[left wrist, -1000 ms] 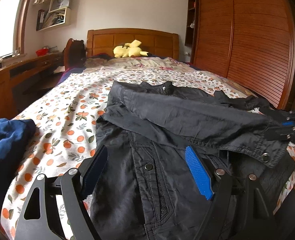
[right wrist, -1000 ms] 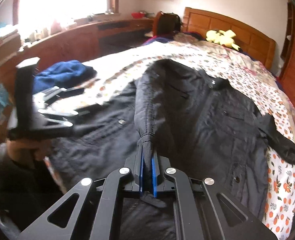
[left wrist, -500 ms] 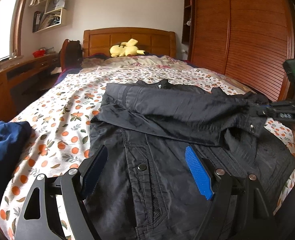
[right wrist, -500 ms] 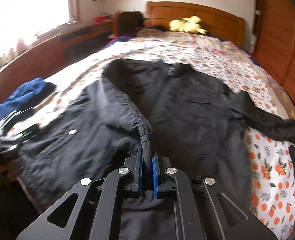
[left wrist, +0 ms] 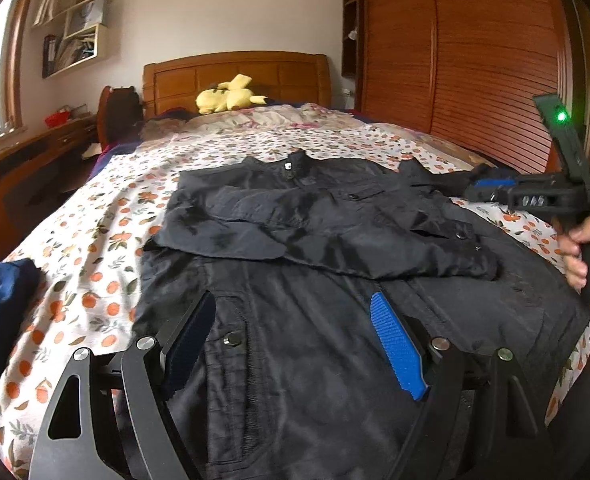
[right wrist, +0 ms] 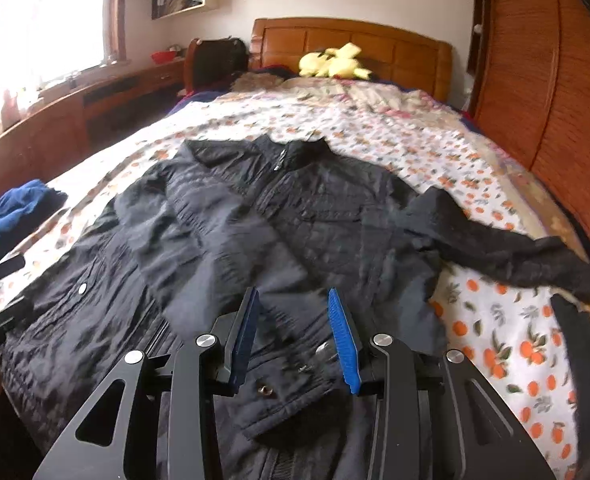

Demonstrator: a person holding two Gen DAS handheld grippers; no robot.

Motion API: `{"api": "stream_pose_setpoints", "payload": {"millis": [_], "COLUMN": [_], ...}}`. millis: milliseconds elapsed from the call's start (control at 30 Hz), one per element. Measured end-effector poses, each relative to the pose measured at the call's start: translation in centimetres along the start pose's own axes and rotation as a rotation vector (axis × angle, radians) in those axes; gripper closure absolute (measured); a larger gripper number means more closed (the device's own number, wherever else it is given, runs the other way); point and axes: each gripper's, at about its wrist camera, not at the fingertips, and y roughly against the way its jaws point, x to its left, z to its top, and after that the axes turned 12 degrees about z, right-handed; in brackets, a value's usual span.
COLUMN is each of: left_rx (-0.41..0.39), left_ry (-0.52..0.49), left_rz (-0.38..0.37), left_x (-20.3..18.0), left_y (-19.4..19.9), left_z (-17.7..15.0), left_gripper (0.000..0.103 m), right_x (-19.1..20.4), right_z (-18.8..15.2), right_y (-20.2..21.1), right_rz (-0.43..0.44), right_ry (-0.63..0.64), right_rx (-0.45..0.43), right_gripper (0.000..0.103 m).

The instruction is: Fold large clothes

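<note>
A large black jacket lies front up on the bed, collar toward the headboard. One sleeve is folded across its chest, and its cuff rests on the jacket under my right gripper. That gripper's jaws are opening, and its pads are clear of the cloth. The other sleeve stretches out to the right over the sheet. My left gripper hovers open above the jacket's lower front with nothing in it. In the left wrist view a hand holds the right gripper at the right.
The floral bedsheet shows around the jacket. A blue garment lies bunched at the bed's left edge. A yellow plush toy sits by the wooden headboard. A wooden wardrobe stands along the right, a desk along the left.
My right gripper carried the sleeve cuff across the jacket, lowered it and opened its jaws off it. The left gripper shifted a little over the jacket's hem and stayed open.
</note>
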Motion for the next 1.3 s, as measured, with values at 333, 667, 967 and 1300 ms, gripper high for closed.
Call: {"api": "stream_pose_setpoints", "payload": {"millis": [333, 667, 967, 1300], "left_rx": [-0.014, -0.041, -0.035, -0.078], "left_ry": [-0.043, -0.05, -0.005, 0.049], "left_rz": [-0.013, -0.051, -0.061, -0.078], "left_x": [-2.6, -5.2, -5.9, -4.9], "left_y": [-0.4, -2.4, -6.4, -6.5], "left_z": [1.9, 4.2, 3.7, 2.4], "left_gripper": [0.01, 0.002, 0.002, 0.002], "right_x": [-1.6, -2.3, -2.5, -3.3], "right_z": [-3.7, -4.6, -4.7, -3.0], "right_y": [-5.0, -5.0, -4.9, -1.4], "right_rz": [0.026, 0.062, 0.071, 0.075], "right_ry": [-0.011, -0.034, -0.038, -0.039], "right_rx": [0.143, 0.099, 0.089, 0.014], "right_gripper": [0.068, 0.066, 0.065, 0.065]}}
